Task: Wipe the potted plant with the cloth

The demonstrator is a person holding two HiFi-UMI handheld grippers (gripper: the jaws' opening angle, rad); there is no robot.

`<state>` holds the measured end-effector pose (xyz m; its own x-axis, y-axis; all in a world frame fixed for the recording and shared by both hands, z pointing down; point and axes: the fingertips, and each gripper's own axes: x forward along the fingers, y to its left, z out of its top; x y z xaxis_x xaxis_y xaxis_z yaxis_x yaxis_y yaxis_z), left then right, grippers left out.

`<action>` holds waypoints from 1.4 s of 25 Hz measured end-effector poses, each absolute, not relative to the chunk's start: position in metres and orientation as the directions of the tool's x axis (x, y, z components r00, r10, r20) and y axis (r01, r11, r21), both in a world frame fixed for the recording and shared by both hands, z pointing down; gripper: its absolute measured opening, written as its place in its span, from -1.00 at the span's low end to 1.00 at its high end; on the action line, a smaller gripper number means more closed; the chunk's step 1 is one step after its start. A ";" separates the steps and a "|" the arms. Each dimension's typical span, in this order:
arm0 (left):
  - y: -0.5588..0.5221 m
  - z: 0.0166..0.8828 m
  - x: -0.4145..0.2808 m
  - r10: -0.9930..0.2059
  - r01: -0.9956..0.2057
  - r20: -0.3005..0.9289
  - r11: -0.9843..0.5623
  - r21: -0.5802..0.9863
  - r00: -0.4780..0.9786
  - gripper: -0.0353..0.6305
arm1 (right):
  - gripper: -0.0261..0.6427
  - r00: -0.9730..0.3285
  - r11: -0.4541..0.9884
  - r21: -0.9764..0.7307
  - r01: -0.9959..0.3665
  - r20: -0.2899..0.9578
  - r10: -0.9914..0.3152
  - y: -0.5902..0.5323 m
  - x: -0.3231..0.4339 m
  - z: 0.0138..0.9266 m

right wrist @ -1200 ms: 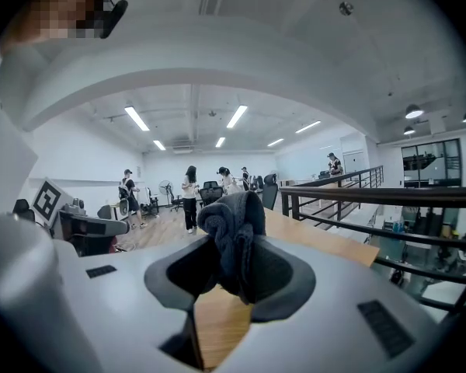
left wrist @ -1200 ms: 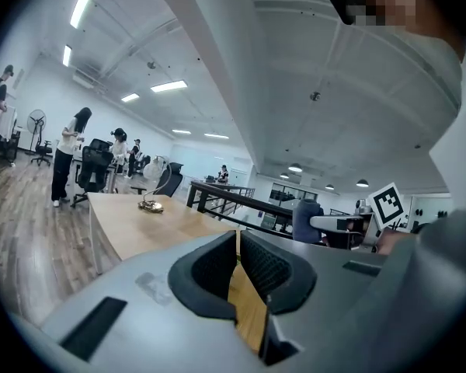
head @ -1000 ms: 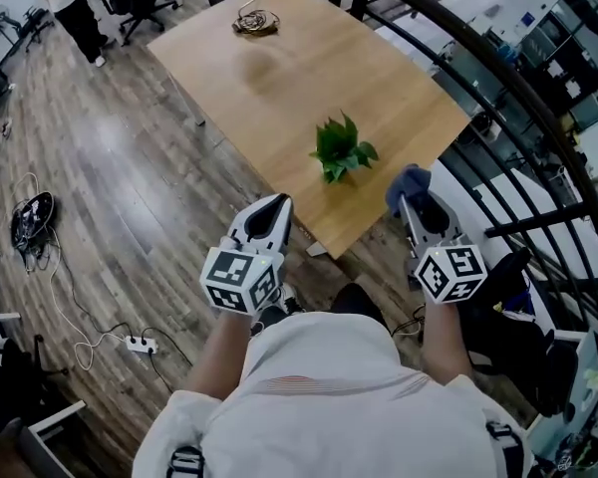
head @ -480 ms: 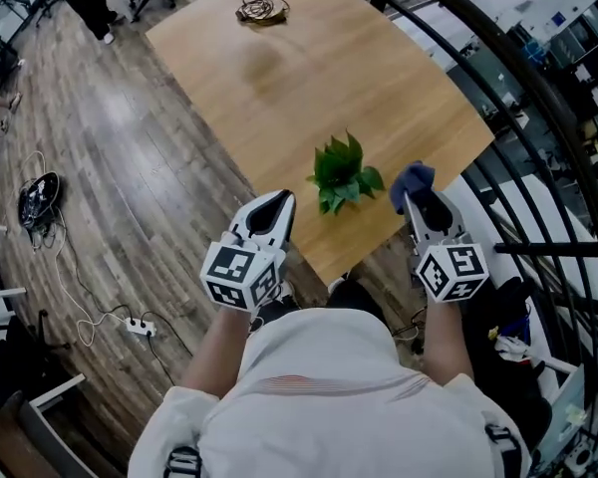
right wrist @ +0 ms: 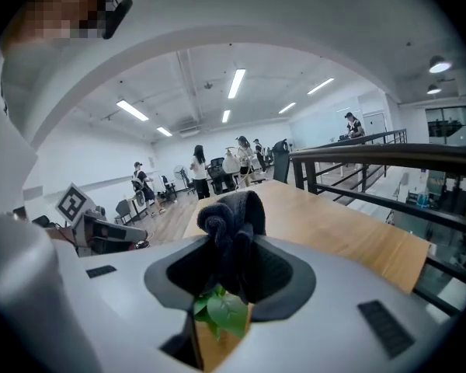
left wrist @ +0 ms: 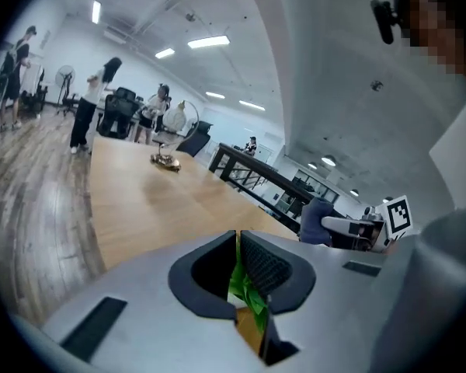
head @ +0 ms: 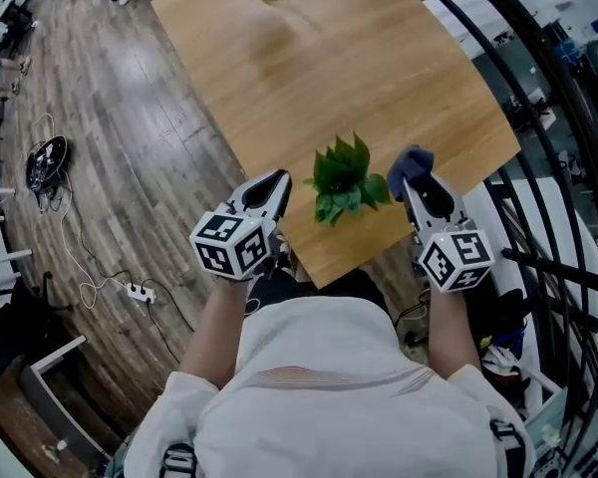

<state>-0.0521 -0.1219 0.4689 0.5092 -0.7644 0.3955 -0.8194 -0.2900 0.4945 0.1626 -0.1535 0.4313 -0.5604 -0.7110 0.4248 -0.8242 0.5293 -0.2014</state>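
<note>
Cloth (head: 412,159) sits bunched between my right gripper's (head: 413,183) jaws, pinched tight, just right of the potted plant (head: 343,179) near the table's (head: 309,68) front edge. My left gripper (head: 275,183), pressed together and empty, sits left of it.

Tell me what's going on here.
A person at a wooden table holds a gripper in each hand, either side of a small potted plant near the table's edge. The right gripper has its jaws clamped on a dark blue cloth, close beside the leaves. The left gripper is shut and empty. Wiping doesn't look to have begun yet.
</note>
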 end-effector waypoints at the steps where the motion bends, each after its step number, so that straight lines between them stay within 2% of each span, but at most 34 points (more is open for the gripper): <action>1: -0.126 0.479 -0.048 -0.739 -0.791 0.398 -0.293 0.537 0.544 -0.82 | -0.39 -0.553 0.521 -0.201 -0.830 0.425 -0.717 -0.154 0.164 0.431; 10: -0.097 0.536 0.004 -0.462 -0.550 0.376 -0.335 0.765 0.804 -0.80 | -0.39 -0.429 0.396 -0.176 -0.901 0.495 -0.756 -0.054 0.183 0.411; 12: -0.098 0.545 0.017 -0.402 -0.483 0.347 -0.310 0.819 0.847 -0.62 | -0.39 -0.412 0.376 -0.177 -0.909 0.503 -0.759 -0.048 0.186 0.413; 19: -0.093 0.557 0.040 -0.279 -0.409 0.332 -0.291 0.865 0.901 -0.58 | -0.39 -0.387 0.350 -0.171 -0.921 0.506 -0.771 -0.045 0.188 0.416; 23: -0.088 0.570 0.044 -0.238 -0.426 0.368 -0.271 0.863 0.899 -0.58 | -0.39 -0.440 0.410 -0.175 -0.895 0.491 -0.752 -0.059 0.177 0.411; 28: -0.086 0.574 0.045 -0.241 -0.425 0.374 -0.215 0.879 0.896 -0.58 | -0.39 -0.627 0.609 -0.206 -0.766 0.446 -0.639 -0.084 0.121 0.397; 32: -0.084 0.573 0.042 -0.254 -0.421 0.370 -0.191 0.887 0.894 -0.59 | -0.39 -0.751 0.764 -0.248 -0.596 0.508 -0.422 -0.076 0.055 0.425; 35: -0.083 0.571 0.041 -0.263 -0.422 0.369 -0.186 0.887 0.891 -0.59 | -0.39 -0.710 0.765 -0.221 -0.605 0.585 -0.392 -0.083 0.045 0.455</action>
<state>0.0414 -0.0828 0.5711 0.8913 -0.2631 0.3694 -0.4224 -0.1855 0.8872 0.0455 -0.0830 0.4547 -0.7097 -0.3921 0.5853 -0.6048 0.7653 -0.2206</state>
